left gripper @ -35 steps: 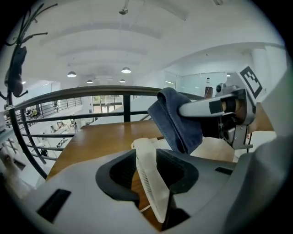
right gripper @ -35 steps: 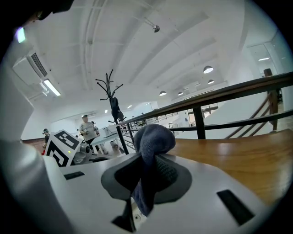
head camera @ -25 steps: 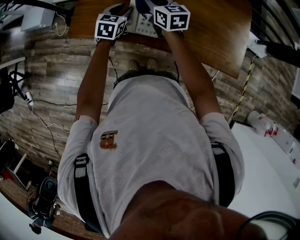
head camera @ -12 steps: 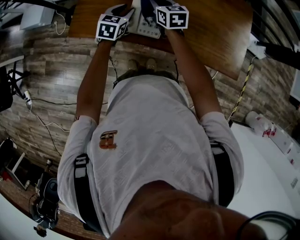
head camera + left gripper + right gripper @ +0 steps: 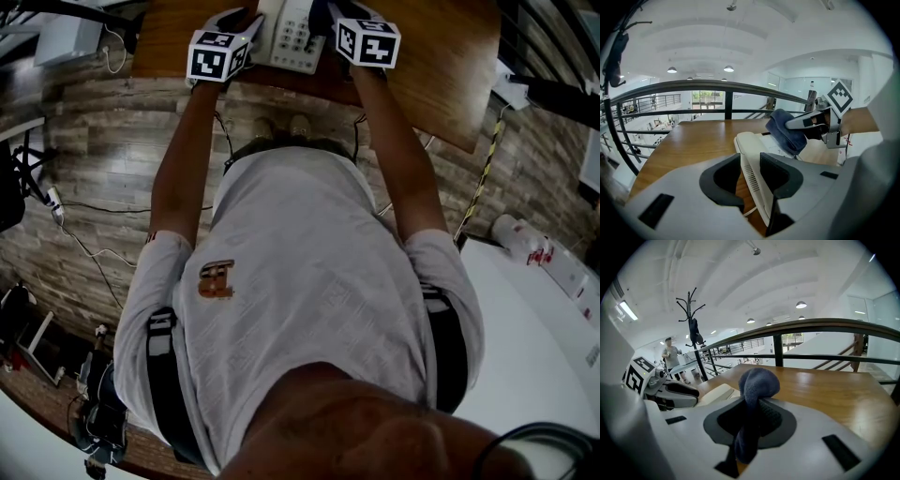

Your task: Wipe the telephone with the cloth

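- Left gripper (image 5: 749,177): jaws part-way apart, straddling the near edge of the telephone (image 5: 751,143). One pad looks to sit against the casing. A strip of wood shows between the other pad and the phone, so we read this as a brace, not a clamp. Likely reason: it stops the phone sliding while the other side rubs.
- Right gripper (image 5: 750,414): jaws closed down on the cloth (image 5: 758,380), pinched mid-length. A bunched wad sticks out past the tips and the tail hangs below. The wad gives us a soft wiping face, so the hard tips stay off the plastic.
- From the left gripper view, the wad is down on the phone's top face, on the side away from the bracing jaws. Contact looks made, but we can't judge pressure.
- The telephone lies keypad up near the front edge of the wooden table (image 5: 689,140), between our two grippers. That puts it close in, so both arms reach it.
- Our read: wiping is under way. The near end by the left jaws looks uncovered by the cloth.
- Risk: if the brace is loose, a sideways push could skate the phone.
- Far side: a railing (image 5: 726,99) runs behind the table. Well beyond it are a coat stand (image 5: 693,331) and a standing person (image 5: 671,357), both clear of our work.
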Motion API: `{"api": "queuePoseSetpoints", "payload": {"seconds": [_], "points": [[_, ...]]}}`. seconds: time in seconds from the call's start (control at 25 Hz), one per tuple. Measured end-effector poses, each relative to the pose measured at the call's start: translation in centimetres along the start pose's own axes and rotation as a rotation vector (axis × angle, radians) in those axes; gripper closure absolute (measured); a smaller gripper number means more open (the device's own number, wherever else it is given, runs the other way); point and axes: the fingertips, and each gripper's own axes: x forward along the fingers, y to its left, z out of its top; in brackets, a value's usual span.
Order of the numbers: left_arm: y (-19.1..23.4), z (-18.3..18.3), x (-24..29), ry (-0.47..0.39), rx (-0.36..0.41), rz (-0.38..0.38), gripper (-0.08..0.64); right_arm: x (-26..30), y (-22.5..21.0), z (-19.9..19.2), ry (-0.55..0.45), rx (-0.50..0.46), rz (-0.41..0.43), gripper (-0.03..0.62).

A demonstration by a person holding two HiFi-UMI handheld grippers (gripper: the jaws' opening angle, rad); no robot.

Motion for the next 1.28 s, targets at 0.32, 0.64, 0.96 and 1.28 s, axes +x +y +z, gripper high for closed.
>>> {"api": "queuePoseSetpoints", "payload": {"seconds": [0.32,0.64,0.96,1.28], "points": [[-0.2,-0.2,-0.1,0.002,-0.002,-0.007,0.427,-3.0,4.6,1.9,-0.080,-0.001,0.093,0.520],[-0.4,-0.3,-0.4,-0.001,-0.006,-0.015,0.426,-2.4,10.5,1.6,-0.079,0.073,0.226,0.520],[-0.8,-0.3,-0.7,-0.002,-0.003,-0.013,0.428,-0.5,10.7,-1.5,-0.006,0.099,0.192,0.520],[-1.1,-0.3,-0.6,-0.006,-0.007,-0.008,0.428,-1.7,5.5,-4.3,0.038,0.070,0.076,0.520]]}}
